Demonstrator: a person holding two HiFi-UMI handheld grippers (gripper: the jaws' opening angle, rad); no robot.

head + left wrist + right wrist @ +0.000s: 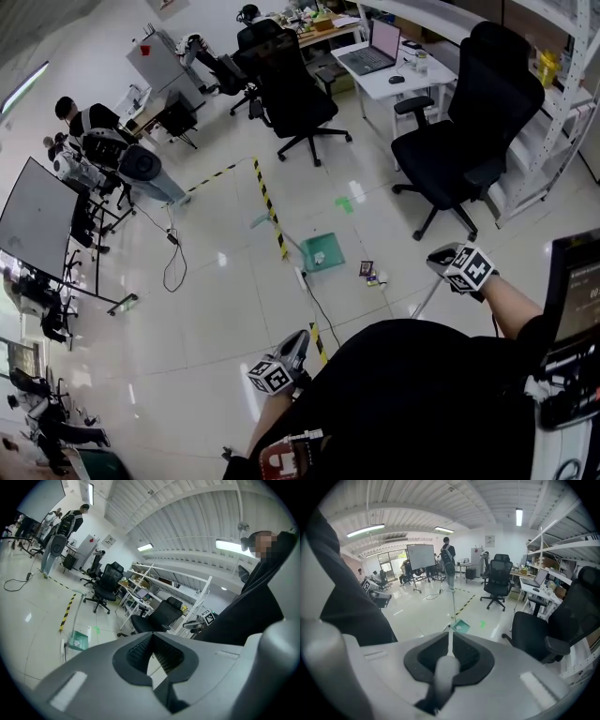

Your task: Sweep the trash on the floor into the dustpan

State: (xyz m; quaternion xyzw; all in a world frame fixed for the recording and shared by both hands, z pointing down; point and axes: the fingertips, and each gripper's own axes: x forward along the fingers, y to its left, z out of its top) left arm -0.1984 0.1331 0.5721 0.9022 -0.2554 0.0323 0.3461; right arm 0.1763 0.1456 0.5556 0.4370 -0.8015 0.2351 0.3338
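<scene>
A green dustpan (pixel 322 251) stands on the pale floor with its long handle upright; a white scrap lies in it. It also shows as the dustpan (pixel 78 639) and the dustpan (pixel 461 626). To its right lies the trash: a dark wrapper (pixel 367 268) and small bits (pixel 378 278). My right gripper (pixel 441 260) hangs right of the trash, shut on a thin pale broom handle (pixel 449 644). The broom's head is hidden. My left gripper (pixel 298 342) is lower, near my body, with its jaws (pixel 152 637) shut and nothing between them.
Yellow-black tape (pixel 272 211) runs past the dustpan, with a white power strip (pixel 300 277) and cable beside it. Two black office chairs (pixel 459 141) (pixel 295 89) stand behind, near a white desk (pixel 375 80) and shelving (pixel 562 122). People and a board (pixel 37 220) are at the left.
</scene>
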